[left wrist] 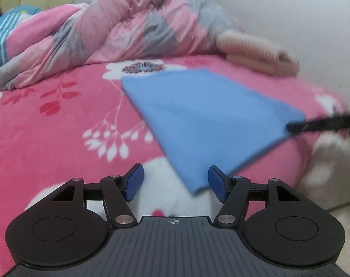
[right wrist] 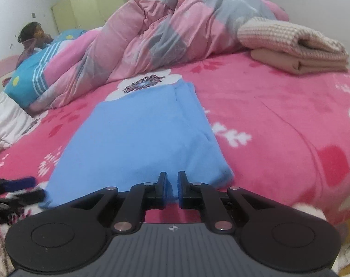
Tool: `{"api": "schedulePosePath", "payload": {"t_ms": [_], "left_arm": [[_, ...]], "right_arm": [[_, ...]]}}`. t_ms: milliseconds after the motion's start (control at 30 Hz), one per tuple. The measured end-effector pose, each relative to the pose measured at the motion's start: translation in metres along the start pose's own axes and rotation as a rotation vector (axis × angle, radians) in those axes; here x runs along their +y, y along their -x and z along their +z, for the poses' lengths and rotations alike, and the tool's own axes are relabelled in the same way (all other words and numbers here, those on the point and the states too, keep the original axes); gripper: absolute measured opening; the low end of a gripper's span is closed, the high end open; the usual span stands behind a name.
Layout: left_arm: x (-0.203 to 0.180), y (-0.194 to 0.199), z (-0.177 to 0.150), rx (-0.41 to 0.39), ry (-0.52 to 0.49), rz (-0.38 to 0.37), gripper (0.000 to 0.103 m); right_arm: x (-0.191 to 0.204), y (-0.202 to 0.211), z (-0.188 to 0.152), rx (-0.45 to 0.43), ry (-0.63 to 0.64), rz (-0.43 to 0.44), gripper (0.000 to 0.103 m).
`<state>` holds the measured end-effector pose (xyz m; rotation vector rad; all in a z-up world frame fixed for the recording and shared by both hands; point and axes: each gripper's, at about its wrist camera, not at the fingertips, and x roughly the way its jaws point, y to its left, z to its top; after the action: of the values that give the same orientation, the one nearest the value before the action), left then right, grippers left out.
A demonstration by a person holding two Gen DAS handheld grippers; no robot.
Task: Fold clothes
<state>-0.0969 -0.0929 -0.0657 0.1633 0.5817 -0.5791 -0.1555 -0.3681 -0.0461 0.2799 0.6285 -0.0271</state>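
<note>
The right tongs (right wrist: pixel 172 190) pinch the near edge of the blue cloth (right wrist: pixel 138 138) to lift a fold, while the left tongs (left wrist: pixel 176 182) gape beside its corner on the bed (right wrist: pixel 278 120).

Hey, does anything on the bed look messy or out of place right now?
The pink and grey quilt is heaped in a crumpled mound at the far side of the bed, not spread or folded. The blue garment lies flat and neatly folded, and the beige folded stack looks tidy. Nothing looks spilled or damaged.
</note>
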Motion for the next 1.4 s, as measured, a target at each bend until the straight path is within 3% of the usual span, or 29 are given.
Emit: {"api": "schedulePosePath", "payload": {"t_ms": [100,200,333,400,533,667,833,967,1100,1200,1267,1400], "left_arm": [[-0.001,0.003,-0.004,-0.008,-0.023,0.001,0.068],[-0.001,0.004,-0.005,-0.009,-0.025,0.0,0.069],[-0.002,0.006,-0.006,-0.005,-0.023,-0.002,0.07],[-0.001,0.007,-0.006,-0.005,-0.023,-0.004,0.071],[0.002,0.008,-0.008,-0.01,-0.022,-0.018,0.071],[0.009,0.015,-0.002,-0.032,-0.002,-0.03,0.073],[0.014,0.027,0.014,-0.117,0.017,-0.011,0.08],[-0.002,0.004,0.024,-0.133,-0.027,0.023,0.084],[-0.006,-0.023,0.017,-0.053,-0.006,0.02,0.084],[0.002,-0.024,0.013,-0.044,0.034,0.005,0.09],[0.006,-0.023,0.012,-0.04,0.047,0.002,0.093],[0.006,-0.023,0.011,-0.042,0.049,0.014,0.095]], "right_arm": [[0.0,0.013,0.0,0.029,0.026,-0.03,0.01],[0.003,0.019,0.012,-0.011,0.042,-0.03,0.01],[0.011,0.004,0.028,-0.058,0.091,-0.035,0.01],[0.005,-0.008,0.025,-0.029,0.1,-0.088,0.009],[-0.014,0.002,0.01,-0.018,0.042,-0.101,0.009],[-0.015,0.021,0.018,-0.029,0.032,-0.112,0.01],[-0.002,-0.004,0.044,-0.065,0.049,-0.026,0.01],[0.007,-0.03,0.062,-0.078,0.058,0.035,0.01],[-0.015,-0.057,0.058,-0.017,0.008,0.0,0.009],[-0.034,-0.049,0.059,-0.012,-0.081,0.001,0.01],[-0.032,-0.04,0.065,-0.034,-0.064,-0.015,0.01],[-0.015,-0.061,0.08,0.001,-0.043,0.107,0.01]]}}
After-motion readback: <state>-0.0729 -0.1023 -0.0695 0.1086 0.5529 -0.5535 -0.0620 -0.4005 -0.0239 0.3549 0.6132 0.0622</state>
